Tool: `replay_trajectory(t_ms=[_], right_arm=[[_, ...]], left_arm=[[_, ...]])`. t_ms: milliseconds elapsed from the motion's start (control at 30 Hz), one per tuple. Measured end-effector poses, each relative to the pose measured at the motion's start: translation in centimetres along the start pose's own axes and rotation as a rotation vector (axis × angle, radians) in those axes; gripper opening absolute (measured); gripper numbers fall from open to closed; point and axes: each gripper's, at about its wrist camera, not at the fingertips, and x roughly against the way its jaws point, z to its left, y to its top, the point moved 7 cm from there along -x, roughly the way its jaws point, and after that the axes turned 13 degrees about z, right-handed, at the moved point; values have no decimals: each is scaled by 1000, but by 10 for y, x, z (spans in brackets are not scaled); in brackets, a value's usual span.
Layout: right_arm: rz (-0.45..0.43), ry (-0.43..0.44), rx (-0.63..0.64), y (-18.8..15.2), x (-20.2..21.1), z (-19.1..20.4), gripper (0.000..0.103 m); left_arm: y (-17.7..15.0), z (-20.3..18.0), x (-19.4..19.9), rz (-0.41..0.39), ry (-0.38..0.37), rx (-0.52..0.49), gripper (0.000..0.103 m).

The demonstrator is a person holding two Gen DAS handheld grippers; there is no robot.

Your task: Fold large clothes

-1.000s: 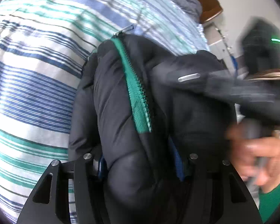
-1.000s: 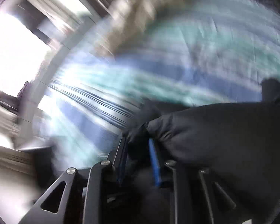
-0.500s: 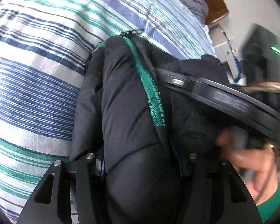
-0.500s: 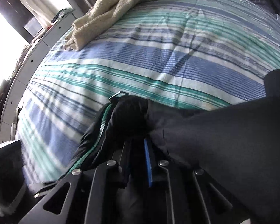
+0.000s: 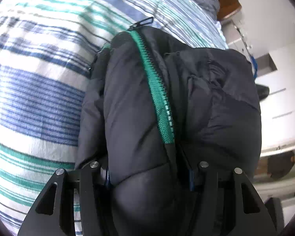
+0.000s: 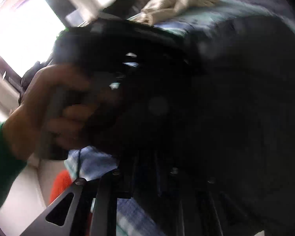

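Bulging between both fingers, the black puffer jacket [image 5: 139, 106] is clamped in the left gripper [image 5: 149, 175], its jaws held well apart by thick padding, above the striped bedspread [image 5: 35, 90]. A green zipper [image 5: 157, 90] runs up the jacket's middle. Only the right wrist view shows the person's left hand [image 6: 55, 108] on a handle, left of the jacket [image 6: 236, 108], and a beige towel [image 6: 179, 2] beyond. Blurred dark fabric hides the right gripper [image 6: 153, 177]; I cannot tell its jaw state.
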Motion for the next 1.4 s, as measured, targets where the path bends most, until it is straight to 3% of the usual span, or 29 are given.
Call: replay_trajectory(t_ms=[167, 267, 300, 400, 433, 533, 667, 767, 900, 1000, 1400], right_arm=[[-9, -33, 46, 6, -1, 0, 11], [-47, -51, 55, -5, 24, 12, 16], [-67, -68, 46, -12, 39, 16, 19], [-185, -81, 62, -56, 96, 24, 47], [-221, -97, 65, -71, 111, 22, 55], [-310, -194, 35, -118, 154, -4, 66], [-323, -345, -82, -160, 184, -61, 67], [-293, -436, -181, -175, 192, -99, 67], [-244, -560, -267, -183, 202, -130, 67], [-236, -597, -284, -179, 209, -136, 67], [-226, -682, -269, -174, 222, -128, 67]], left_arm=[[-2, 0, 2, -28, 39, 35, 58], [-4, -8, 8, -36, 73, 53, 62], [-6, -12, 14, -53, 106, 43, 66], [-14, -26, 35, -111, 188, -19, 74], [-19, -31, 46, -133, 176, -36, 76], [-40, -38, 76, -216, 110, -46, 87], [-71, -48, 108, -308, 153, -91, 92], [-87, -56, 118, -349, 251, -139, 96], [-99, -60, 105, -276, 404, -193, 97], [-107, -69, 106, -281, 483, -230, 101], [-113, -86, 118, -363, 587, -292, 103]])
